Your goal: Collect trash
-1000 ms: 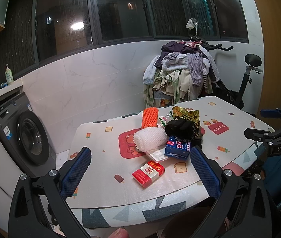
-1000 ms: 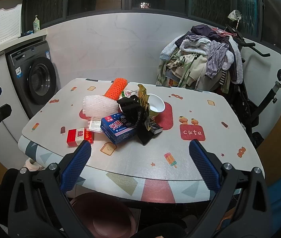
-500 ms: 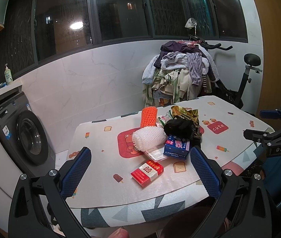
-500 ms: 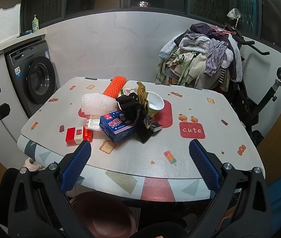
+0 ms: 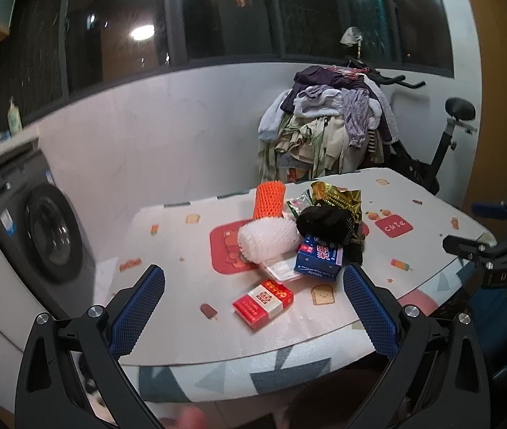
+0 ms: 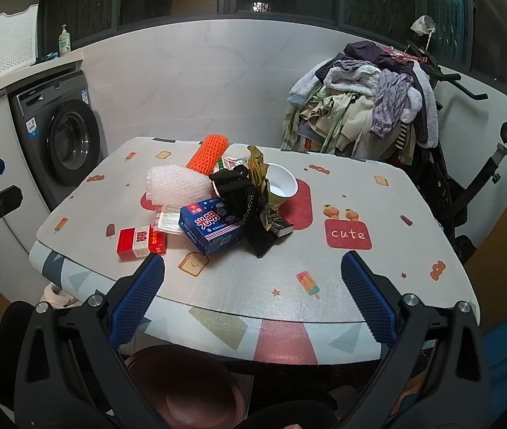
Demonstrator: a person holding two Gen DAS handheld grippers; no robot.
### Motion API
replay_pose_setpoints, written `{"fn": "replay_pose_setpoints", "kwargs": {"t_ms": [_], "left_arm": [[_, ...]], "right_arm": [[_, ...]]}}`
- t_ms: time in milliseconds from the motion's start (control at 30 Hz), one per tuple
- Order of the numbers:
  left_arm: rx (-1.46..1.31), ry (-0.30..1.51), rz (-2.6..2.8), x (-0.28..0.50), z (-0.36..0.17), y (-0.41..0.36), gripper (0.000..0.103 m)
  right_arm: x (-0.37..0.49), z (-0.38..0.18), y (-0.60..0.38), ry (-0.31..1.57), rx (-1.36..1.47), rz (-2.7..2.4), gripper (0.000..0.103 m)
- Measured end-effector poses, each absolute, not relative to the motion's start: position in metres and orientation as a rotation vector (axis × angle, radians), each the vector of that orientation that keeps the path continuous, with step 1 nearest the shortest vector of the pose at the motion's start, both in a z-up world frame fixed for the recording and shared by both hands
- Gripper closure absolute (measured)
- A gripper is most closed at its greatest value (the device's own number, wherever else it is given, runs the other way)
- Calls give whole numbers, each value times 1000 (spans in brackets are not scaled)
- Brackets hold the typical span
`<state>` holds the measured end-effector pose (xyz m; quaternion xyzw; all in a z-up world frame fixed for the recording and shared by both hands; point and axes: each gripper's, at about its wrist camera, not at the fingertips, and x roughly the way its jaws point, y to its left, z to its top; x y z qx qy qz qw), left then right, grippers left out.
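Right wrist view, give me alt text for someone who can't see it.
An open right gripper hovers before a patterned table holding a trash pile: red box, blue box, white foam net, orange foam net, white bowl.

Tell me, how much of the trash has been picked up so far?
Nothing looks collected yet. Both the left gripper and right gripper are open and empty, short of the pile. Still on the table: red box, blue box, white foam net, orange net, black wrapper, gold bag and cup. A brown bin waits below.
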<state>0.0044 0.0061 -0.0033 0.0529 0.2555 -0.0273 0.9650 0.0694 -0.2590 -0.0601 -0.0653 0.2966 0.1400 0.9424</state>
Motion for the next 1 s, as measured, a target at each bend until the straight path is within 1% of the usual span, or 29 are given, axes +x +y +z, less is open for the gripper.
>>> {"fn": "replay_pose_setpoints", "kwargs": {"t_ms": [100, 167, 267, 467, 633, 800, 933, 1000], "left_arm": [[38, 546, -75, 14, -14, 19, 5], [44, 576, -33, 21, -22, 24, 5], [27, 545, -50, 23, -34, 36, 5], [-52, 582, -79, 38, -59, 57, 5], [-12, 636, -61, 53, -76, 58, 5], [13, 652, -37, 65, -90, 63, 5], [-5, 659, -22, 77, -101, 73, 5], [-26, 664, -20, 82, -107, 81, 5]], "right_arm": [[71, -75, -265, 602, -77, 299, 6], [73, -83, -270, 611, -44, 321, 6], [77, -92, -266, 618, -40, 325, 6], [95, -116, -258, 706, -10, 361, 6], [112, -135, -244, 745, -90, 311, 6], [144, -150, -219, 768, -74, 346, 6], [184, -157, -196, 808, 48, 370, 6], [213, -166, -186, 861, 161, 350, 6]]}}
